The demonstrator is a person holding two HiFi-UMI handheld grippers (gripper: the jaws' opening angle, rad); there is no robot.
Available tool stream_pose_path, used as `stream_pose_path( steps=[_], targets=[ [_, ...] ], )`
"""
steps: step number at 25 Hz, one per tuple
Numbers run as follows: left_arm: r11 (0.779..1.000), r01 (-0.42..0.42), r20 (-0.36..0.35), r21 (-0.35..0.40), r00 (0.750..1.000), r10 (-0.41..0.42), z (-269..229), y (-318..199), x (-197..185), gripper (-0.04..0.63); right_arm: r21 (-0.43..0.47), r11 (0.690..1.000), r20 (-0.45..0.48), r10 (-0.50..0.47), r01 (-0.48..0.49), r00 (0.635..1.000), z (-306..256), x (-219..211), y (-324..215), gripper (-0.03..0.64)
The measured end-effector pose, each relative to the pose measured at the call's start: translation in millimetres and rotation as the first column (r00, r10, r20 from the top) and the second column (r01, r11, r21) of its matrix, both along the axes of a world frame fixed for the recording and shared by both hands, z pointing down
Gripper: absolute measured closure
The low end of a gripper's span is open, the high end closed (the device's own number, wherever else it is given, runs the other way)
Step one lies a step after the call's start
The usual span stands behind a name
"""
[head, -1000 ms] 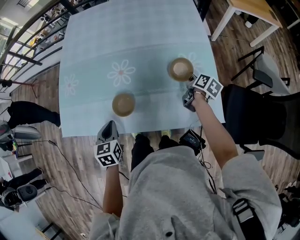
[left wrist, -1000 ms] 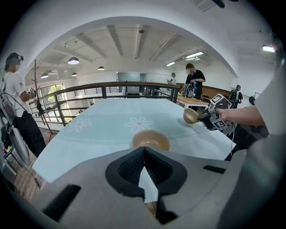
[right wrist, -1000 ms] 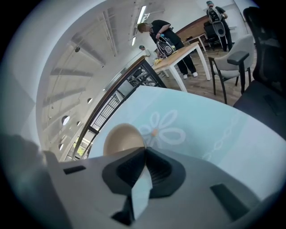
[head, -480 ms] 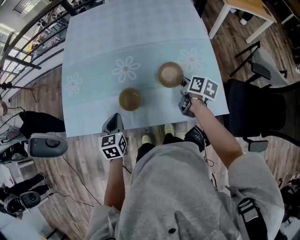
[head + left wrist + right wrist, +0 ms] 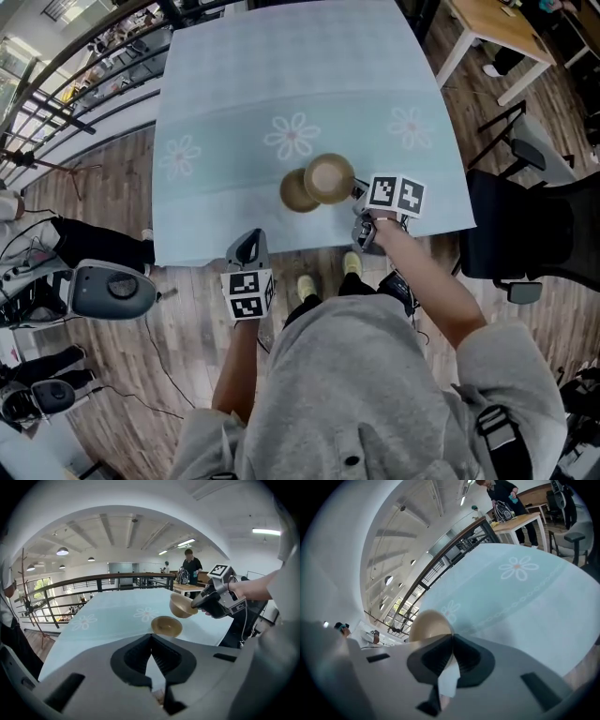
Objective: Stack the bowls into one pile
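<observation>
One lifted bowl point(image 5: 329, 177), pinched by right gripper point(image 5: 358, 192), hangs by second bowl point(image 5: 293, 193); left gripper point(image 5: 247, 244) closed

On the tabletop point(image 5: 234, 112), lower bowl point(image 5: 296, 193) sits close to the near edge, about midway along it. The second bowl point(image 5: 329, 177) is off the surface, tilted, above and just right of the lower one, not touching it, its right rim in the right tongs point(image 5: 357, 193). The left tongs point(image 5: 249, 242) are at the near edge, left of both bowls, apart from them. A chair point(image 5: 525, 234) stands off the right edge
</observation>
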State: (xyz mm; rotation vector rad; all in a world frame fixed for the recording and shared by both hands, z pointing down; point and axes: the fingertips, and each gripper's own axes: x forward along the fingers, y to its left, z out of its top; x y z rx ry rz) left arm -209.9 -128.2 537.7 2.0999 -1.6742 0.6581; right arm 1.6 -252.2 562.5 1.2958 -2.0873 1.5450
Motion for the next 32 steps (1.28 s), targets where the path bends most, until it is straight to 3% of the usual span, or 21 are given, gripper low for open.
stream_pose_path(
  steps=[7, 14, 17, 21, 23, 26, 32],
  targets=[
    [1.000, 0.011, -0.013, -0.015, 1.000, -0.012, 7, 31, -33, 0.575, -0.065, 0.998, -0.041, -0.009, 0.006, 0.999, 26, -47, 13, 0.584],
    [1.000, 0.009, -0.025, -0.025, 1.000, -0.010, 11, 51, -57, 0.575, -0.127, 0.991, -0.082, 0.032, -0.042, 0.996, 53, -59, 22, 0.583],
    [1.000, 0.000, -0.028, -0.023, 1.000, -0.001, 16, 48, -60, 0.575, -0.115, 0.992, -0.083, 0.042, -0.051, 0.996, 56, -55, 15, 0.583],
    [1.000, -0.007, -0.032, -0.019, 0.999, 0.006, 19, 56, -76, 0.575, -0.054, 0.998, -0.078, 0.022, -0.026, 0.997, 49, -66, 10, 0.575],
    [1.000, -0.014, -0.035, -0.016, 0.999, 0.014, 18, 64, -83, 0.575, -0.016, 0.999, -0.081, 0.029, -0.030, 0.996, 41, -70, 12, 0.510],
    [1.000, -0.022, -0.046, -0.009, 0.999, 0.022, 14, 72, -90, 0.575, 0.069, 0.996, -0.131, 0.061, -0.052, 0.990, 28, -64, 16, 0.502],
    [0.998, -0.045, -0.054, 0.054, 0.997, 0.047, -11, 81, -113, 0.575, 0.294, 0.956, -0.223, 0.059, 0.010, 0.973, -30, -67, 44, 0.502]
  ],
)
